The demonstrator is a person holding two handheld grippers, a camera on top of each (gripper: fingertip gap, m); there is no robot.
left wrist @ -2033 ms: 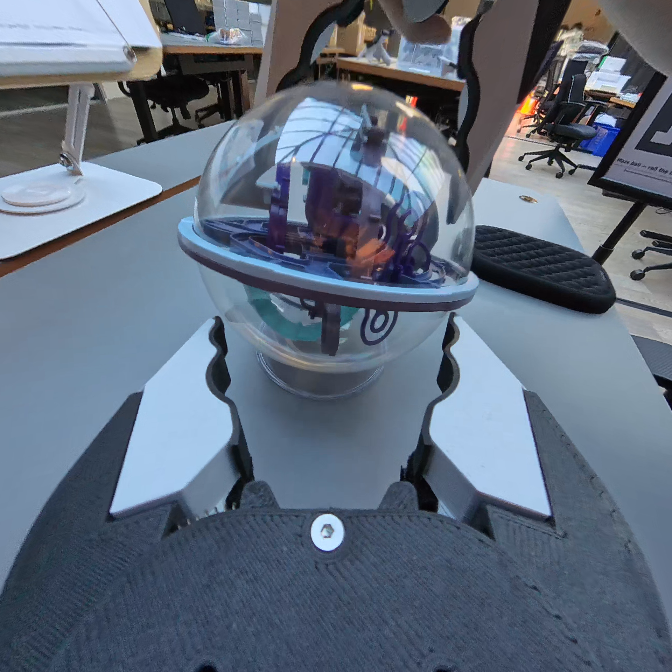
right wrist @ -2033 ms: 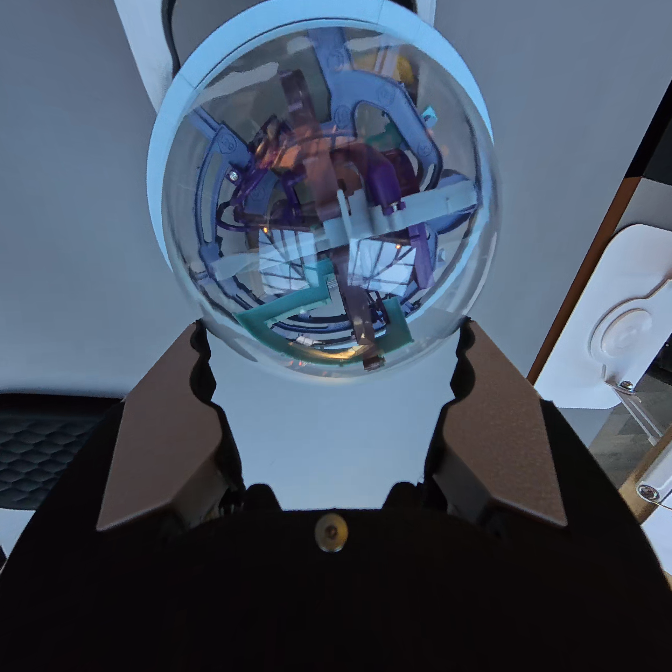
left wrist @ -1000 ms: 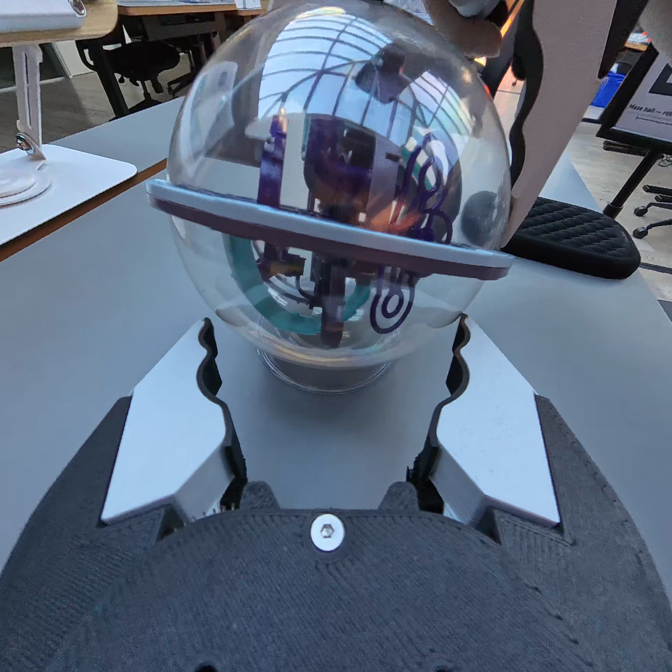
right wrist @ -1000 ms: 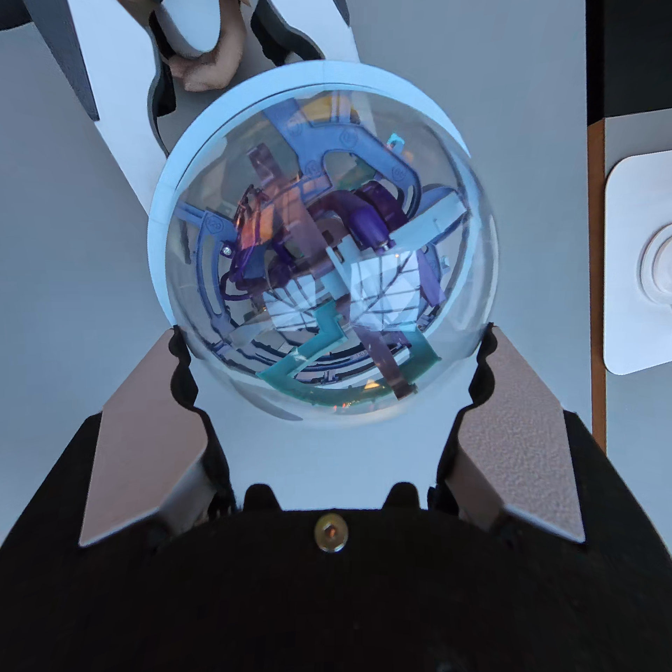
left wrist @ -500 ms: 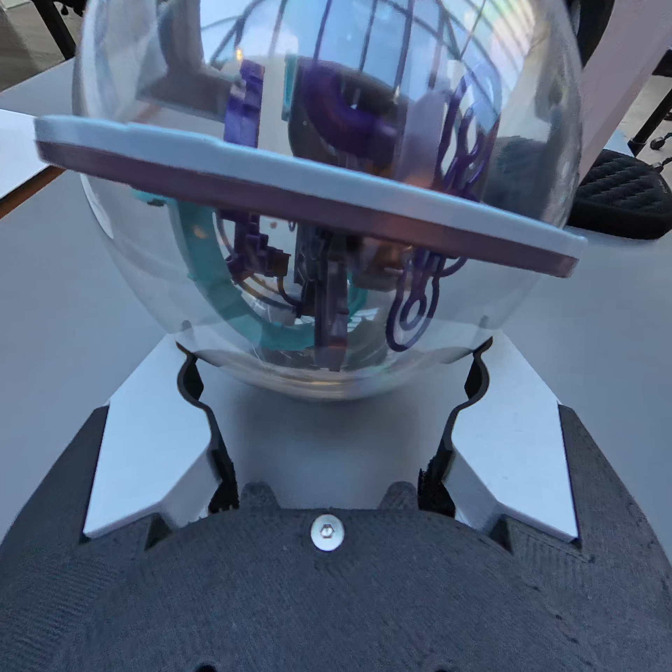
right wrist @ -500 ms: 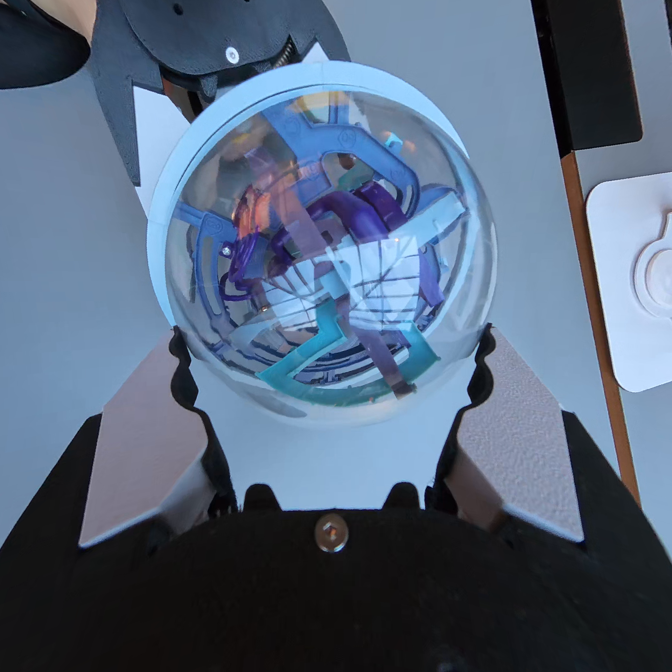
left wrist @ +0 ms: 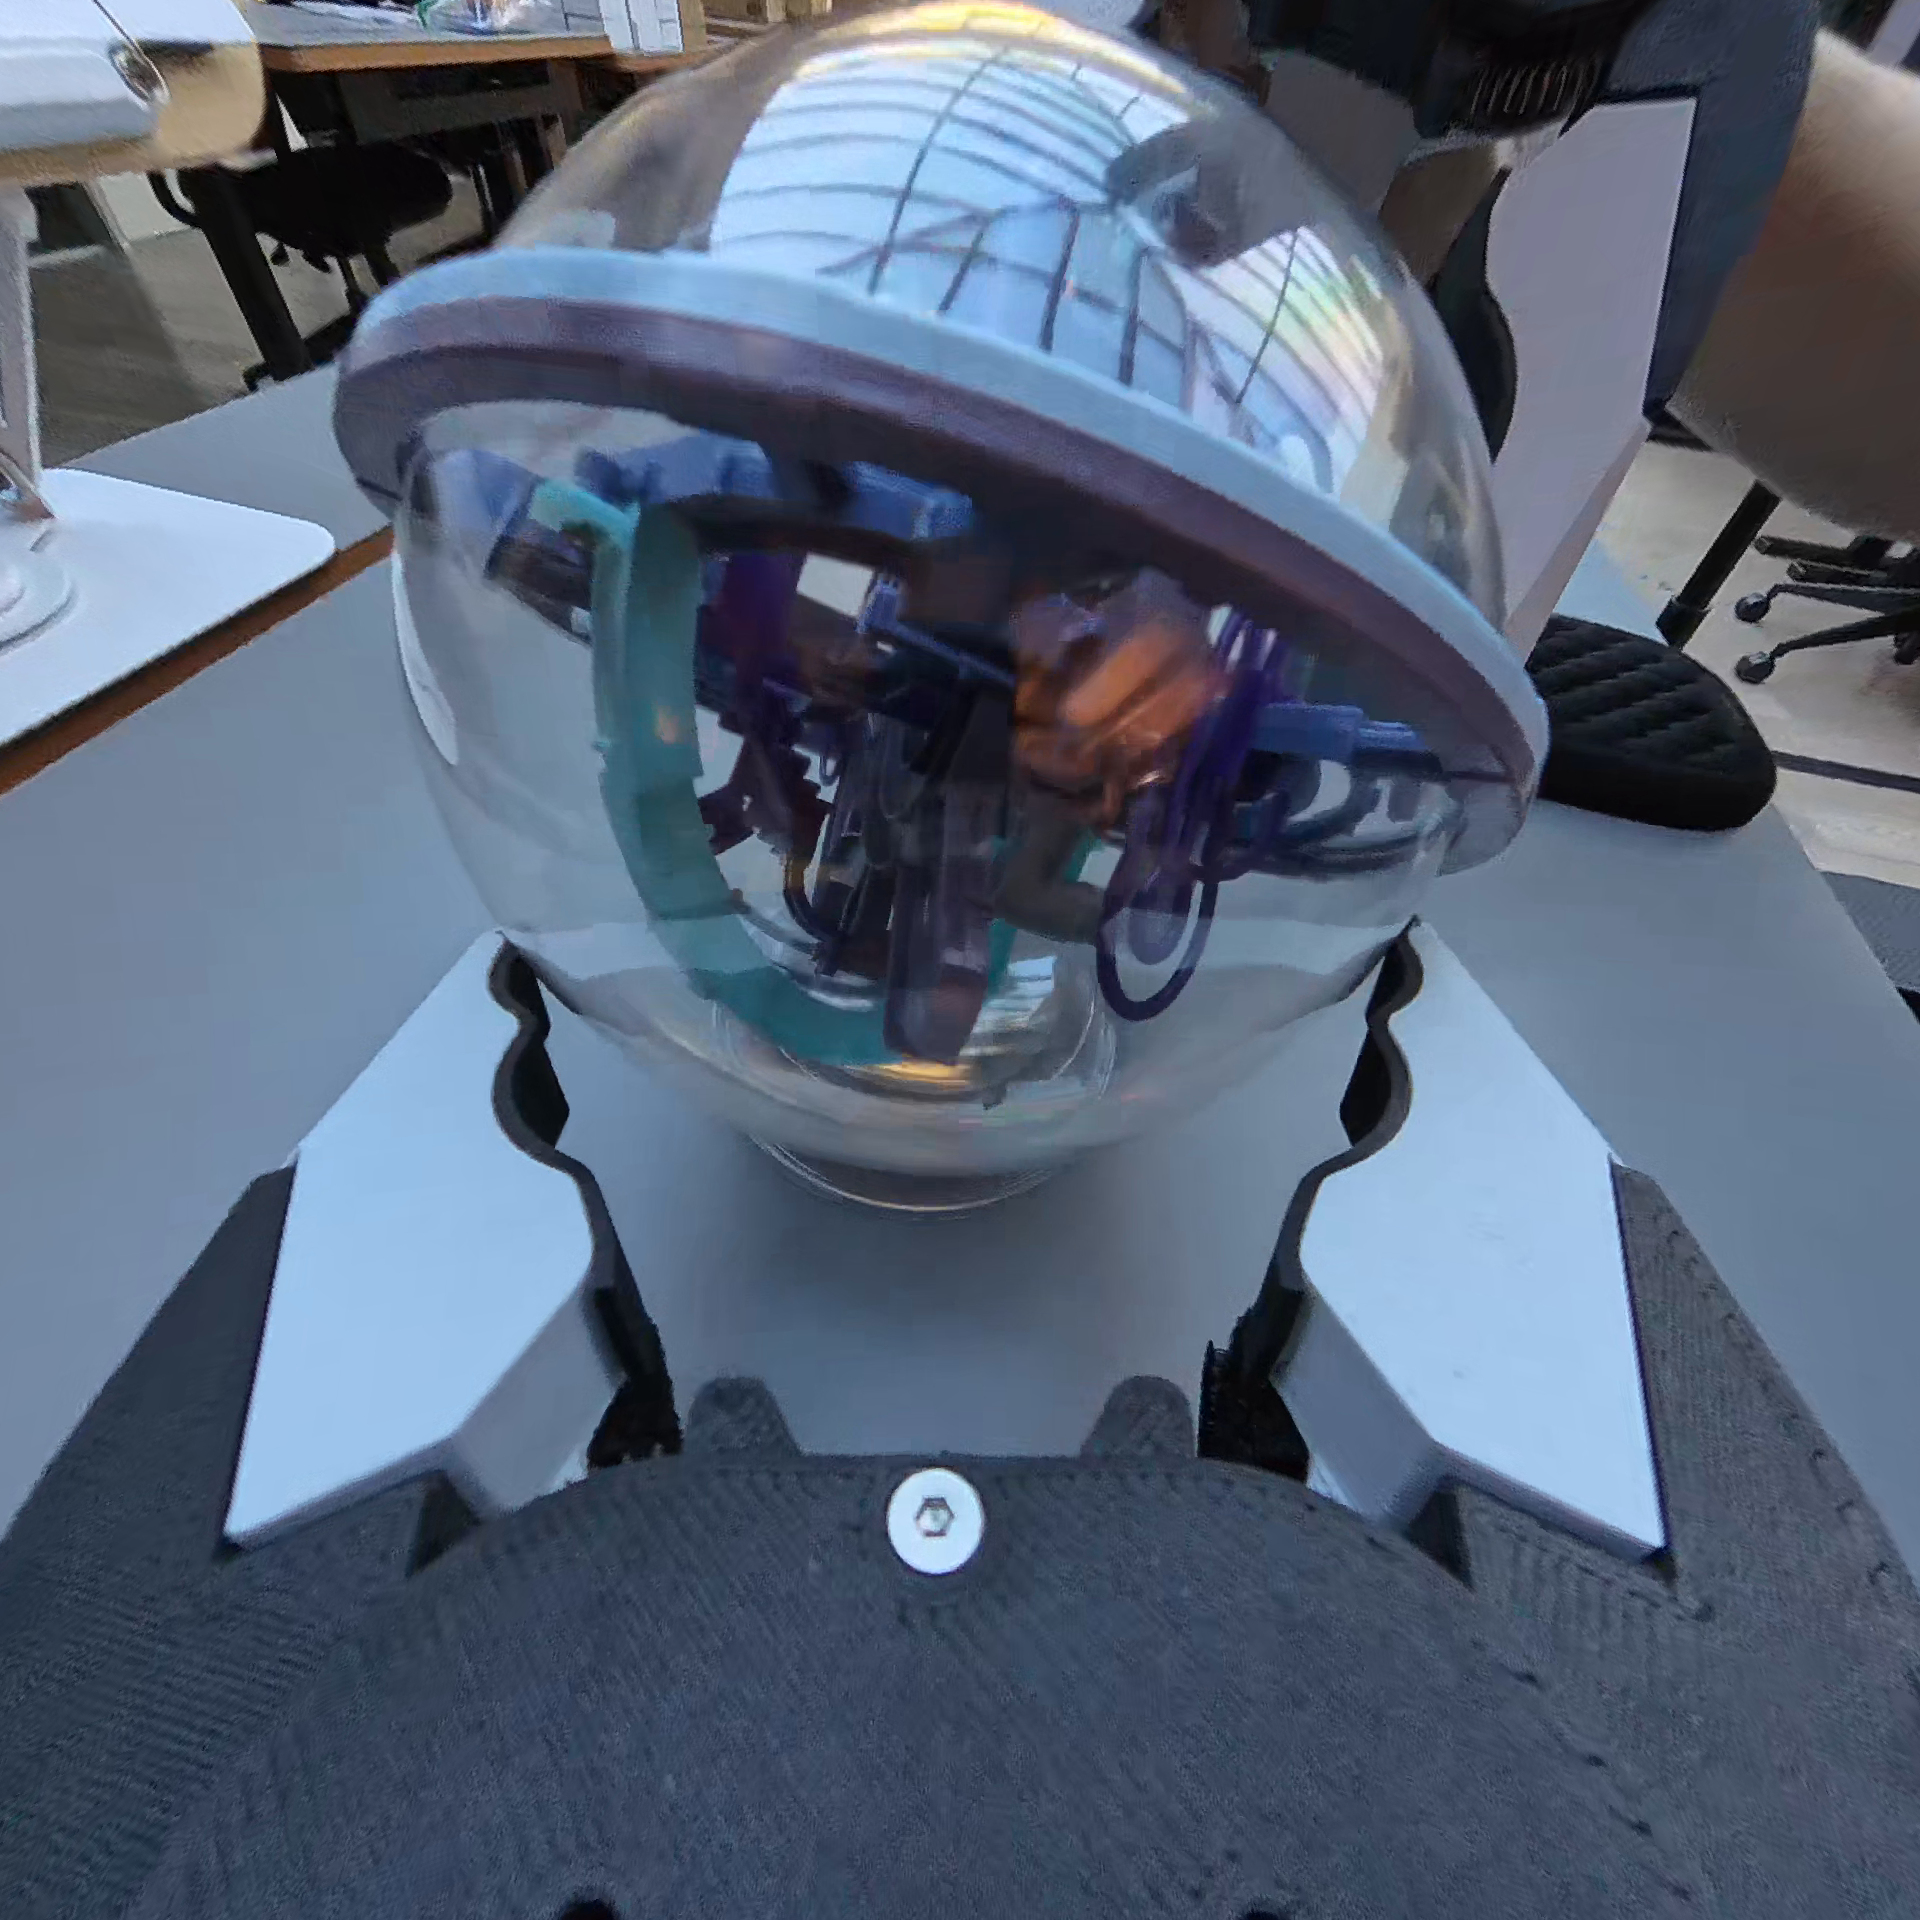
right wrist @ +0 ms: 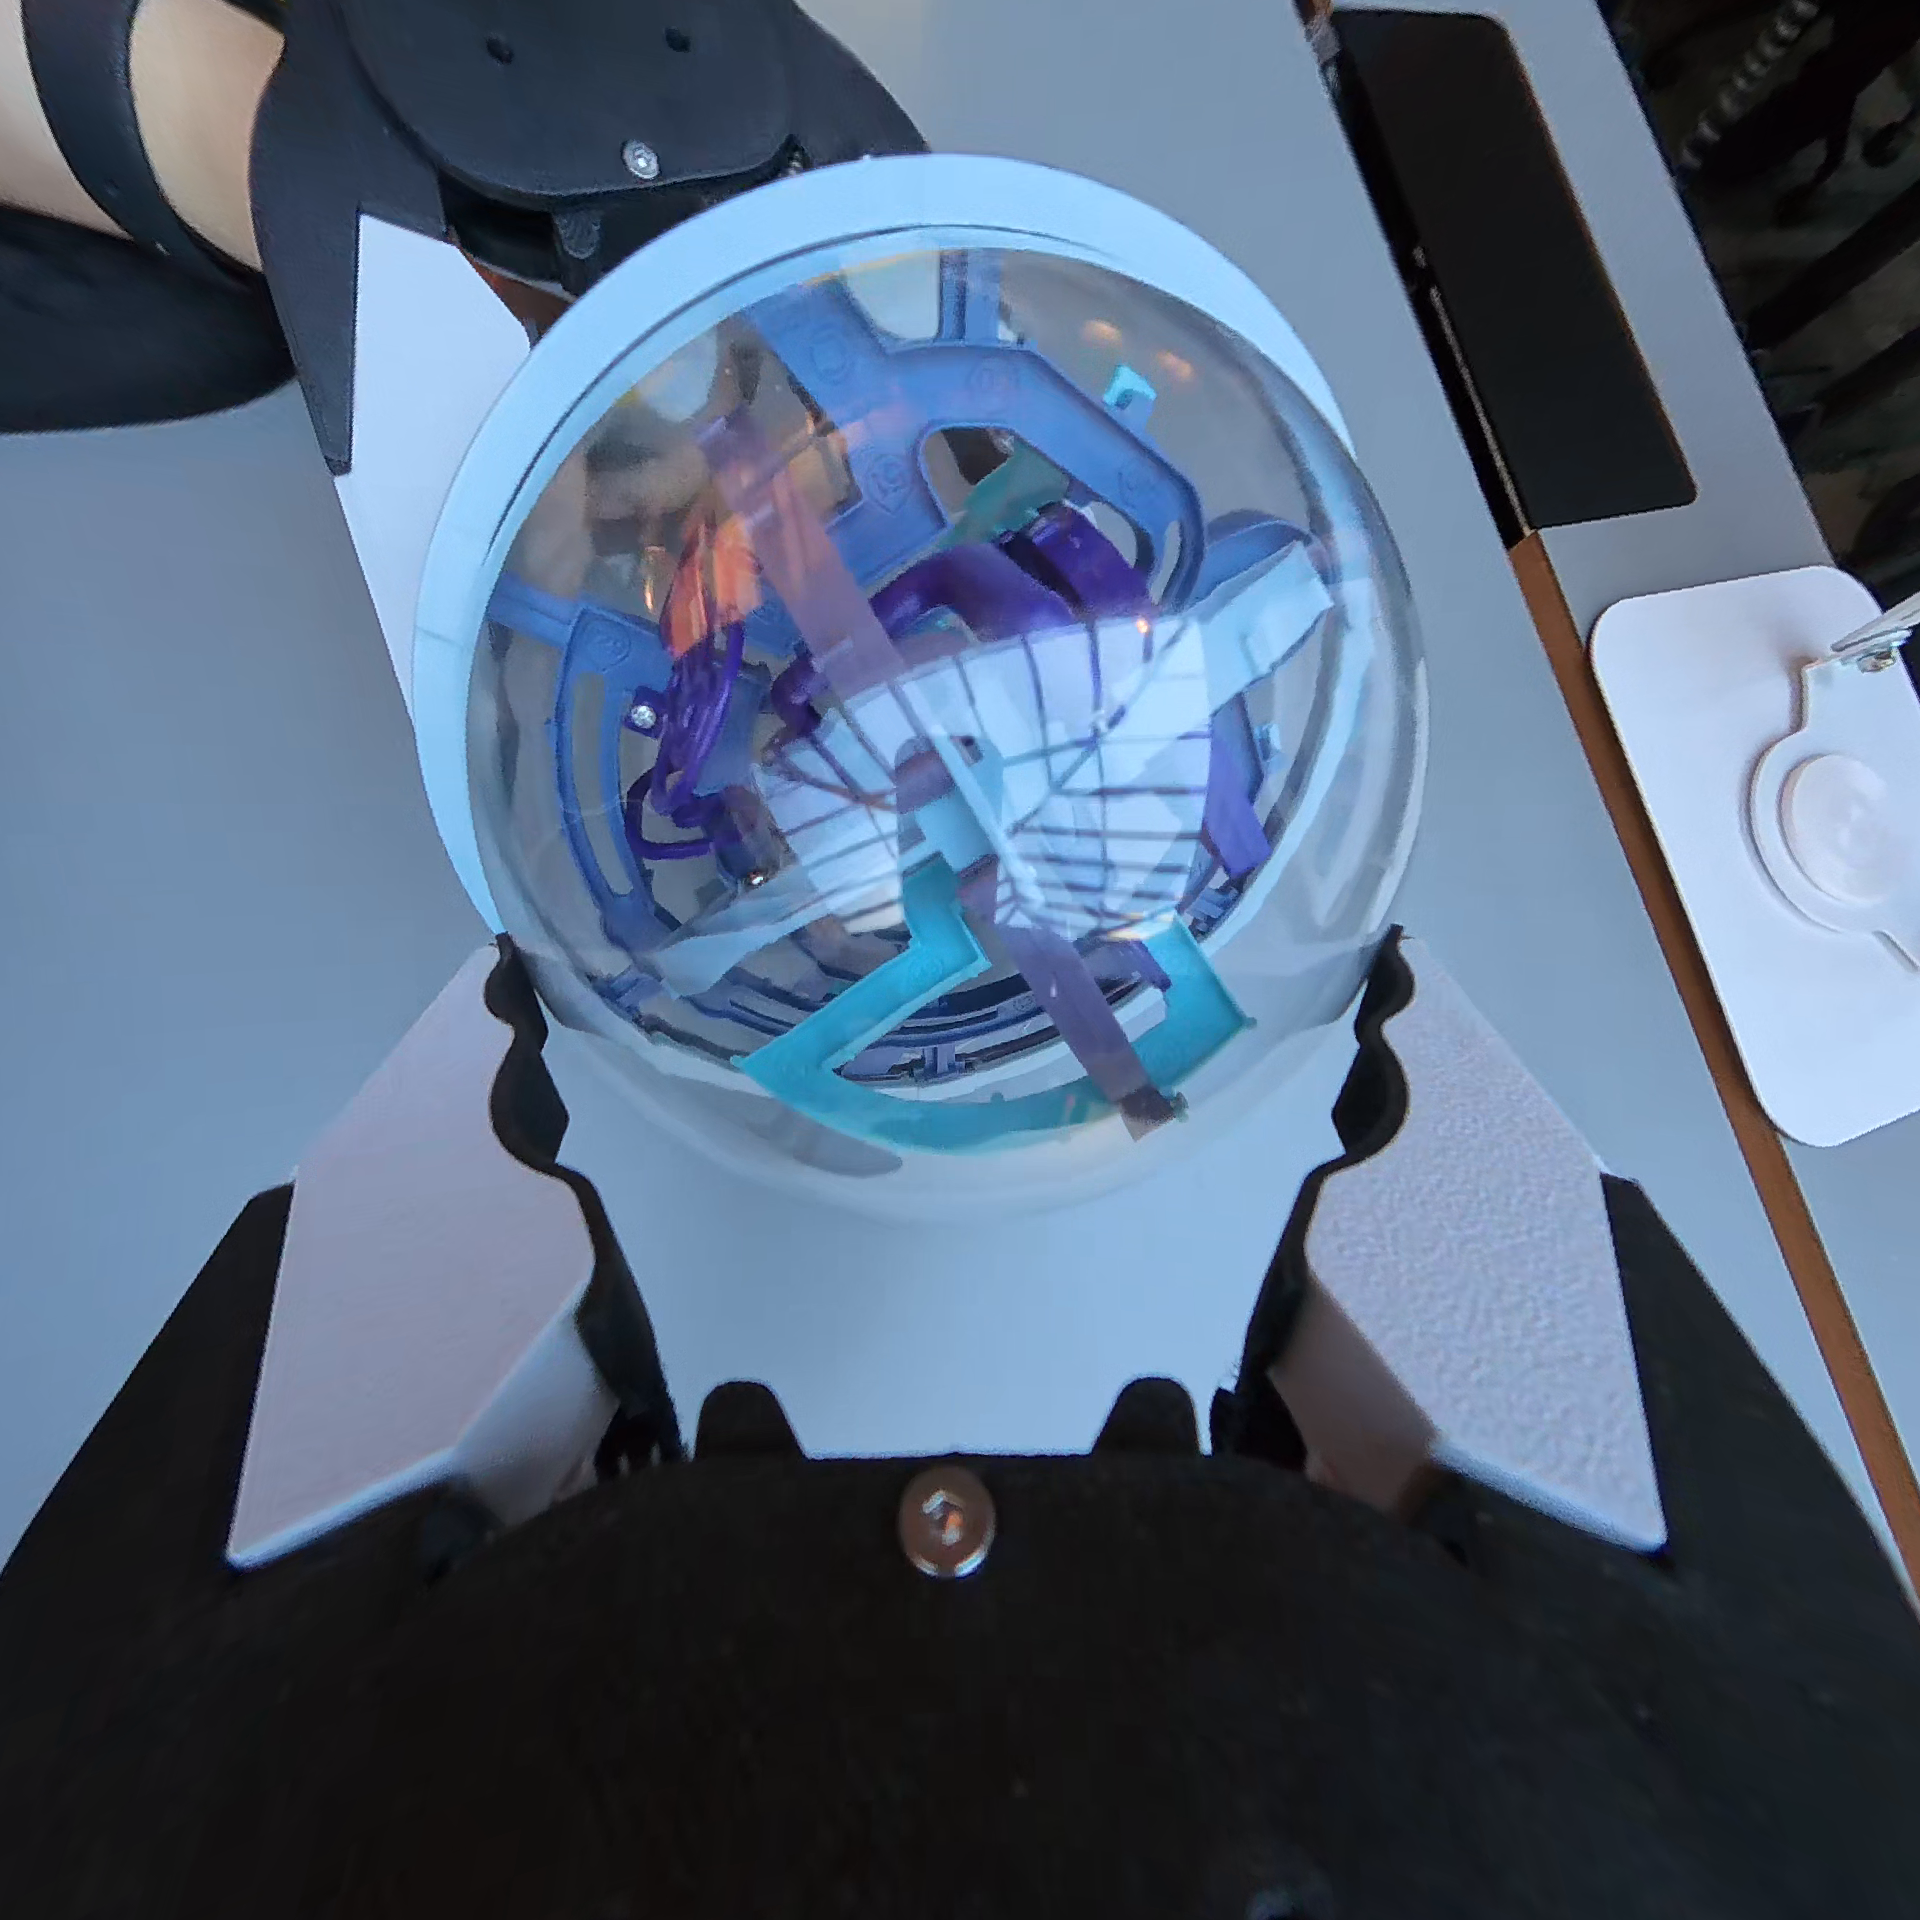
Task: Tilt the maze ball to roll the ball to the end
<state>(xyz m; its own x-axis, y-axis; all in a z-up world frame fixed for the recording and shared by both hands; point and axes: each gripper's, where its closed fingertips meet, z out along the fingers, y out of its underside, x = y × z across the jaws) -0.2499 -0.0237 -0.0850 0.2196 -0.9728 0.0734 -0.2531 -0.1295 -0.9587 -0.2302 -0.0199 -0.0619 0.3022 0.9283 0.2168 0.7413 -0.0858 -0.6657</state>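
Gripping maze ball (left wrist: 935,582) from two sides: left gripper (left wrist: 951,971) clamping lower half, fingers (left wrist: 436,1195) wide and touching the shell; right gripper (right wrist: 945,966) clamping from above, same wide spread, pads on the shell. Sitting tilted over clear stand (left wrist: 904,1174) on grey table (left wrist: 187,883), equator ring (left wrist: 1039,416) sloping down to the right. Showing teal, blue and purple tracks inside; small steel ball not clearly identifiable. Lying behind-right: black pad (left wrist: 1652,717). Standing left: white base (left wrist: 145,582).
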